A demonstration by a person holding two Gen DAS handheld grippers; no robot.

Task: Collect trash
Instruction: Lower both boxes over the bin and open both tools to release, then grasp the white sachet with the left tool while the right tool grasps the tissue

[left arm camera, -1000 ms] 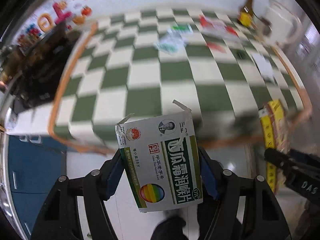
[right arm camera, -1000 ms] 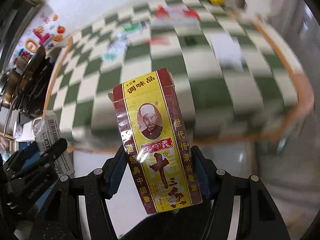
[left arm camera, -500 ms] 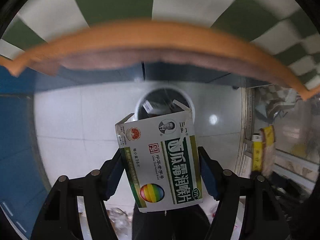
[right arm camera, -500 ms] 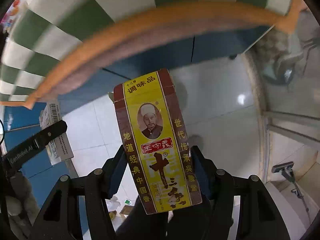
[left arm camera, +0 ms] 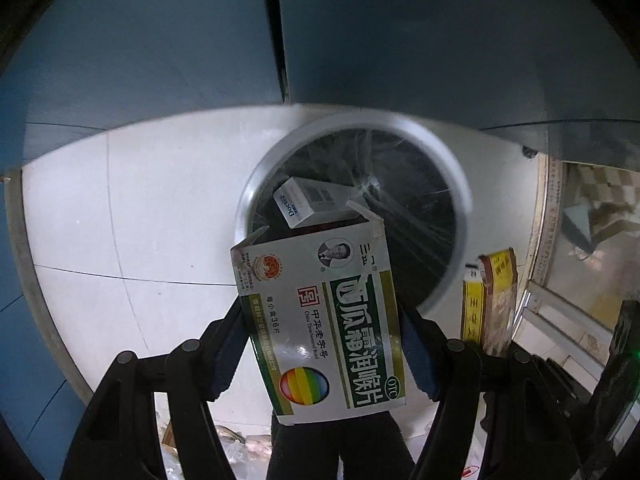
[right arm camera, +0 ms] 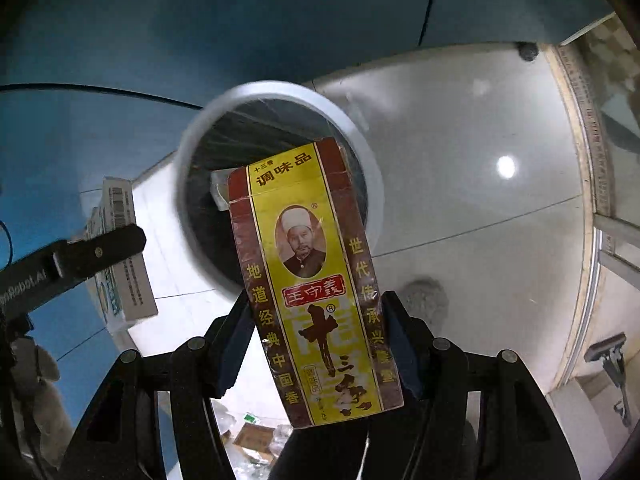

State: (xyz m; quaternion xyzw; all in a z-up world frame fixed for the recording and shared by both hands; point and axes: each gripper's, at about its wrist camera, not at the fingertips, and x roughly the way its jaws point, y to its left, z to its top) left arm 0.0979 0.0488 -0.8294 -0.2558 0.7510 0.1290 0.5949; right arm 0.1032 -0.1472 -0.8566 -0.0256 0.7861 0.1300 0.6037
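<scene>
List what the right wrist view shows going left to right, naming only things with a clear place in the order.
White and green medicine box held by the left claw → white rim of the trash bin → yellow and red spice box clamped in the right claw → bright light reflection on the floor → mop head.

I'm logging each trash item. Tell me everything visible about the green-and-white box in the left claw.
The green-and-white box is glossy cardboard with a green band of Chinese characters, a small portrait, a rainbow oval and an OTC mark. Its top flaps are torn open. The left claw clamps its sides, holding it upright, slightly tilted, above the bin.
</scene>
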